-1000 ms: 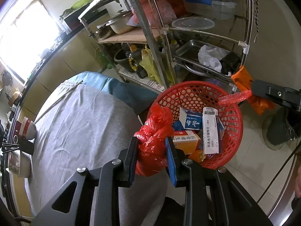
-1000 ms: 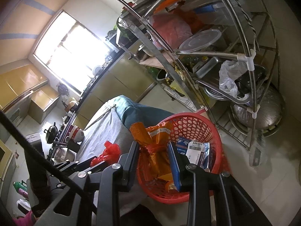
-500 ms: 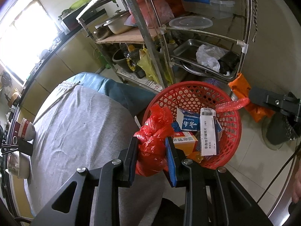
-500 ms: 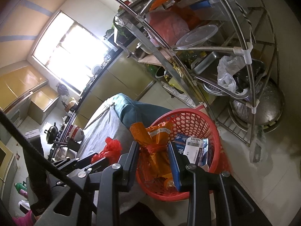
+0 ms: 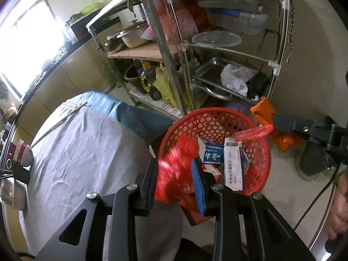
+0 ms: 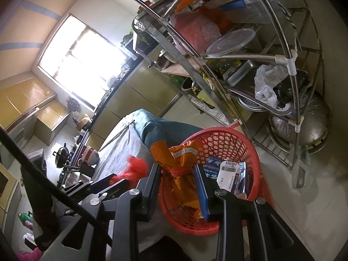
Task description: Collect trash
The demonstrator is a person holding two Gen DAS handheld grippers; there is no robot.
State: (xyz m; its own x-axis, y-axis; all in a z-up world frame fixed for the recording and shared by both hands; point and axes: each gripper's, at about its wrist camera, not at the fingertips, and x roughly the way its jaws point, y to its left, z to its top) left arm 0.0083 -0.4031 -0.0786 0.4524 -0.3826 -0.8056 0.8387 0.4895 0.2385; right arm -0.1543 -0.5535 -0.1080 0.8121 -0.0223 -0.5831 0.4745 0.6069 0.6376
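The left gripper (image 5: 175, 175) pinches a blurred red plastic bag (image 5: 174, 169) at the near rim of the red basket (image 5: 258, 174), not yet over its hollow. The right gripper (image 6: 177, 184) clamps an orange wrapper (image 6: 180, 174), long axis upright, directly above the basket's inside, so it is better placed to drop

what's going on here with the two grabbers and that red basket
A person is clearing trash into a red basket on the floor beside the grey-covered table. The left gripper holds a crumpled red plastic bag at the basket's edge; the bag looks motion-blurred. The right gripper holds an orange wrapper bundle over the basket, which already contains some cartons.
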